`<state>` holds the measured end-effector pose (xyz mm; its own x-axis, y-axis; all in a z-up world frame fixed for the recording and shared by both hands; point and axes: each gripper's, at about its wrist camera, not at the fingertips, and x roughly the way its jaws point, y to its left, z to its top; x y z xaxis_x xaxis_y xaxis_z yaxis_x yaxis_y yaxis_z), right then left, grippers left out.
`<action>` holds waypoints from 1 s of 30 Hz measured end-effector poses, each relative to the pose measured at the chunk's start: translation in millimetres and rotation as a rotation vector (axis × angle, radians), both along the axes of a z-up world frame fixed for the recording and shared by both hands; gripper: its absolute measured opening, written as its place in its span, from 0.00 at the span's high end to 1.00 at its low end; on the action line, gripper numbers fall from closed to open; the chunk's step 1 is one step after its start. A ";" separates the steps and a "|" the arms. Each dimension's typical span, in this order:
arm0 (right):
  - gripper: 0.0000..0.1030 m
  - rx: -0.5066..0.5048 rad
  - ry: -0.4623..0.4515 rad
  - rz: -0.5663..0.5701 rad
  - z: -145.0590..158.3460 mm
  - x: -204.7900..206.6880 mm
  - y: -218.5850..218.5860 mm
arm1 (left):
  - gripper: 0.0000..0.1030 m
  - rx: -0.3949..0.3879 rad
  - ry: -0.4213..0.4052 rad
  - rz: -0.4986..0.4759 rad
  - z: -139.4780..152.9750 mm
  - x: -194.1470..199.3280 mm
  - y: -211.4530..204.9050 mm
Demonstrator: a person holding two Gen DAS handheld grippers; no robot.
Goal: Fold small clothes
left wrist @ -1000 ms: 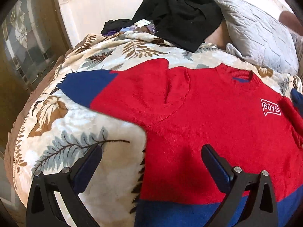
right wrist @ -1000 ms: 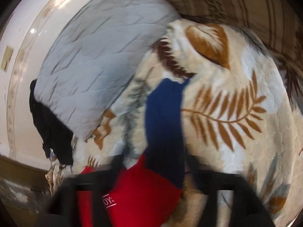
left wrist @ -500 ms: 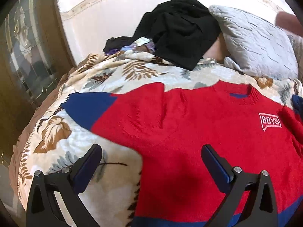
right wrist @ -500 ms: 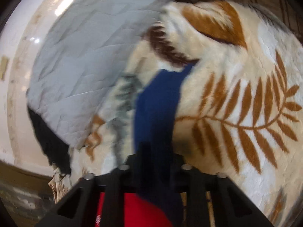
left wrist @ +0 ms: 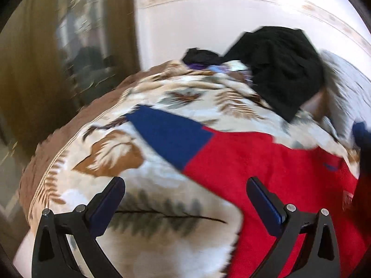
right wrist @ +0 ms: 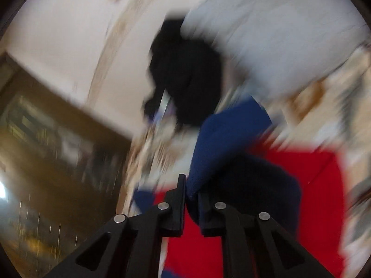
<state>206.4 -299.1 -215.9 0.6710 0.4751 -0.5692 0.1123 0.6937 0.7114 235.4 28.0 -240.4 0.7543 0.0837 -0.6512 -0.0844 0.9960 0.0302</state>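
Both tongs show at the bottom of their views. Left gripper (left wrist: 185, 199) stands wide, its two blue-padded fingers (left wrist: 264, 201) far apart and holding nothing; one finger hangs over the leaf-print blanket (left wrist: 111, 153), the other over the red body of the sweater (left wrist: 266, 162). Right gripper (right wrist: 191, 197) is narrow, its jaws pinched on the sweater's blue sleeve end (right wrist: 222, 139), which rises from between them toward the middle of the frame and looks lifted off the bed.

Seen from the left wrist, the sweater lies spread on the blanket across the centre and lower right of the frame, with its other blue sleeve (left wrist: 169, 134) stretched flat toward the centre left. Behind it, in the upper right, a heap of black clothes (left wrist: 285, 69) rests on the blanket, next to a grey pillow (left wrist: 347, 85) at the right edge. A white wall (left wrist: 208, 23) fills the top, and a brown wooden door (left wrist: 34, 81) stands at the left. Both views are smeared by motion blur, the right wrist one heavily.
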 end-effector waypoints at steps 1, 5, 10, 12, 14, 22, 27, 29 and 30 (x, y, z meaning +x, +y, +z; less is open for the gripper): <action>0.56 -0.007 0.033 0.057 -11.3 2.9 20.2 | 0.00 -0.010 0.004 0.038 -0.6 3.3 9.0; 0.29 0.008 0.112 0.192 -55.6 -11.8 69.6 | 0.00 -0.038 0.005 0.103 -1.8 5.3 26.5; 0.29 -0.082 0.092 0.048 -64.3 -51.9 28.6 | 0.00 -0.048 0.011 0.054 -4.3 4.1 13.8; 0.30 -0.105 0.066 -0.063 -59.4 -69.2 -2.3 | 0.00 -0.068 0.008 0.005 -4.5 2.6 4.6; 0.34 -0.116 0.057 -0.194 -62.4 -89.3 -37.2 | 0.00 -0.090 0.014 -0.068 -5.0 0.8 -7.9; 0.42 -0.143 0.242 -0.309 -113.9 -84.2 -88.1 | 0.00 -0.094 0.076 -0.175 -17.1 10.9 -38.6; 0.42 -0.076 0.117 -0.277 -94.0 -87.1 -84.2 | 0.00 -0.186 0.111 0.031 -18.7 29.0 23.8; 0.42 -0.084 0.039 -0.250 -77.8 -89.1 -76.8 | 0.00 -0.208 0.100 0.109 -17.2 32.9 54.1; 0.42 -0.096 0.019 -0.244 -73.2 -89.4 -73.4 | 0.00 -0.221 0.099 0.135 -17.4 35.8 66.3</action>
<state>117.0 -372.5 -289.1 0.7477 0.2437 -0.6177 0.2974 0.7088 0.6397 271.2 94.3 -257.8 0.6777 0.0267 -0.7349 -0.2240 0.9593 -0.1717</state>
